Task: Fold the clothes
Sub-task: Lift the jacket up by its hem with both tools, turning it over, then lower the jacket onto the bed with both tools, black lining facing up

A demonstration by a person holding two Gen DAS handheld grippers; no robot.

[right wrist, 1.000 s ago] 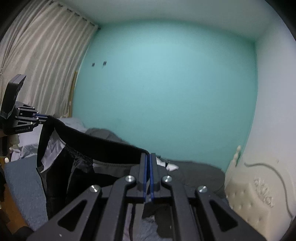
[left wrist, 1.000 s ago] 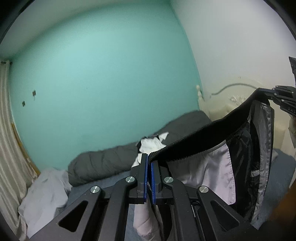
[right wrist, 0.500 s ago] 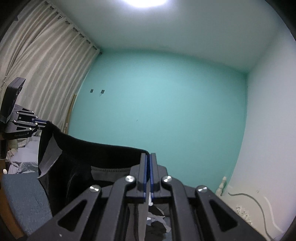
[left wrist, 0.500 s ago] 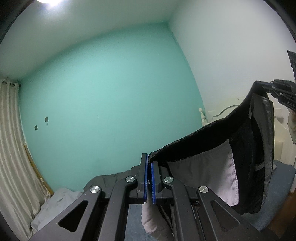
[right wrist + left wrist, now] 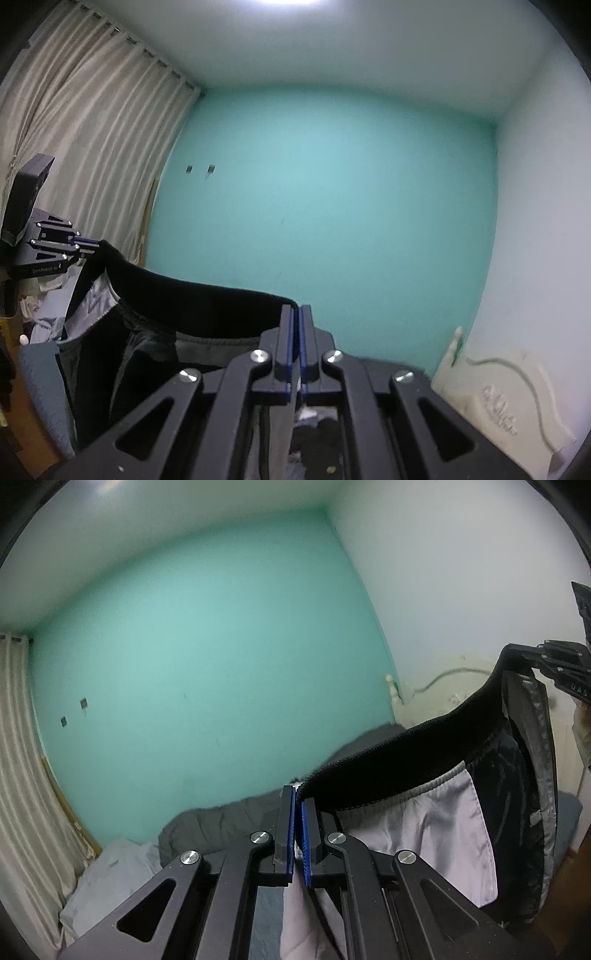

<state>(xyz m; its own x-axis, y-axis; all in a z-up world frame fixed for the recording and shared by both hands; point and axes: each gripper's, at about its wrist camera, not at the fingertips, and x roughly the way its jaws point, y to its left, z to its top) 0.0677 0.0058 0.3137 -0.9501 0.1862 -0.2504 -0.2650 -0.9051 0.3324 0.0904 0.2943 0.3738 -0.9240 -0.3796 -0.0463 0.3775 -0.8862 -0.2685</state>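
1. Teal wall [image 5: 207,686] is filling most of both views, with a white wall [image 5: 539,229] meeting it at the corner on the right.
2. Pale pleated curtain [image 5: 92,140] is hanging along the left side in the right wrist view; only a strip of it is showing at the left edge of the left wrist view.
3. Bed with a blue sheet [image 5: 570,823] is sitting below, with a grey duvet [image 5: 221,823] bunched against the teal wall and a pale crumpled cloth [image 5: 110,878] lying near the curtain.
4. Cream padded headboard [image 5: 495,402] is standing against the white wall.
5. Black garment [image 5: 509,794] is hanging in the air between the two grippers, above the bed. Its black waistband [image 5: 406,749] is running stretched from one gripper to the other, and a pale pocket lining [image 5: 436,823] is showing under the band.
6. Left gripper [image 5: 297,834] is pinching one end of the waistband: blue pads pressed together with cloth trapped between them.
7. Right gripper [image 5: 295,350] is pinching the other end the same way: pads nearly touching, fabric running down between them.
8. Each gripper is appearing at the edge of the other's view, clamped on its far corner of the band.
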